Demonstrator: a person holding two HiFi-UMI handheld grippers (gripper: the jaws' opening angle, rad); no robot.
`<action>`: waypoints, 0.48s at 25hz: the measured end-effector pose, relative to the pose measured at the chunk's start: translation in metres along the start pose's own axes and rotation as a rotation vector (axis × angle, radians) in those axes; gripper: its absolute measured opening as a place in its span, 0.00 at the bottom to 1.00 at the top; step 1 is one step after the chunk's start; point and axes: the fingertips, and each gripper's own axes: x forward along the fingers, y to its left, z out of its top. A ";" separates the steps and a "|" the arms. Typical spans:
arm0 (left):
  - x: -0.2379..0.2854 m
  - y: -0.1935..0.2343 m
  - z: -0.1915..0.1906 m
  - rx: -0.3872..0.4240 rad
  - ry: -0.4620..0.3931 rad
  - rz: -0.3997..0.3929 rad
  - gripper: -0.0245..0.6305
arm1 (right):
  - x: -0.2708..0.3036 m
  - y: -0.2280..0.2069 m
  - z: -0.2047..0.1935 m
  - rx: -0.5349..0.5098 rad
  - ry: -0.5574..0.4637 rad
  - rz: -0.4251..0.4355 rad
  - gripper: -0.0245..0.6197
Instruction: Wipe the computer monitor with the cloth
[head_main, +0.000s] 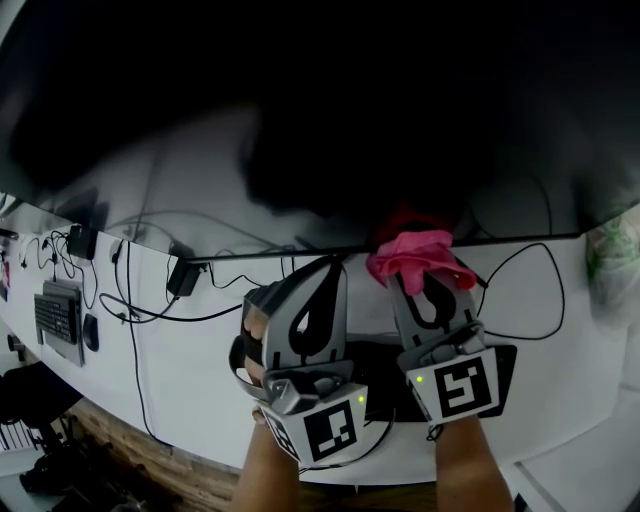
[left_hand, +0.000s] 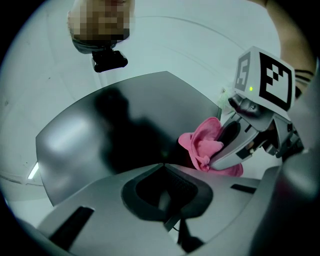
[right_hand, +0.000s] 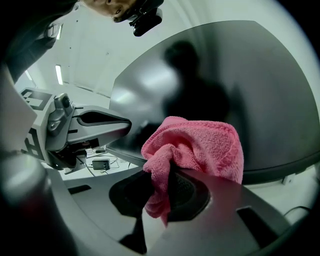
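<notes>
**Soft cloth pinched at the right jaws, close to the screen**

The right gripper had its jaws closed on a pink cloth. One fold was nipped between the tips, and the rest bunched up ahead of and above them in a loose wad. The left gripper sat just beside it on its left, with its jaws together and nothing between them.

Directly ahead of both sets of jaws stood the computer monitor. Its dark, glossy face showed a reflection of the person. The cloth lay at the screen's lower edge, just in front of the right tips. Whether it was actually pressing on the glass could not be settled from these views.

The cloth looked like fluffy microfibre, very light and completely limp. It would probably fold and drag rather than push, so the wad needed to stay between the hard jaw tips and the screen. The nip on a fold near the middle seemed sound, since a hold on a corner would likely have let the bulk flop away.

The monitor was the stiff but delicate part. Its panel would likely mark or flex under hard pressure, and it might rock on its stand. A light, even pressure through the padding seemed wise, perhaps with the empty left gripper steadying the bezel rather than the glass.
</notes>
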 end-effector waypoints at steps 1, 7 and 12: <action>-0.002 0.001 -0.003 -0.001 -0.001 0.006 0.05 | 0.001 0.002 0.000 -0.003 0.000 0.000 0.14; -0.010 0.012 -0.016 -0.004 0.014 0.017 0.05 | 0.013 0.020 0.000 -0.012 0.005 0.028 0.14; -0.019 0.026 -0.032 0.005 0.035 0.026 0.05 | 0.025 0.040 0.001 -0.019 0.006 0.052 0.14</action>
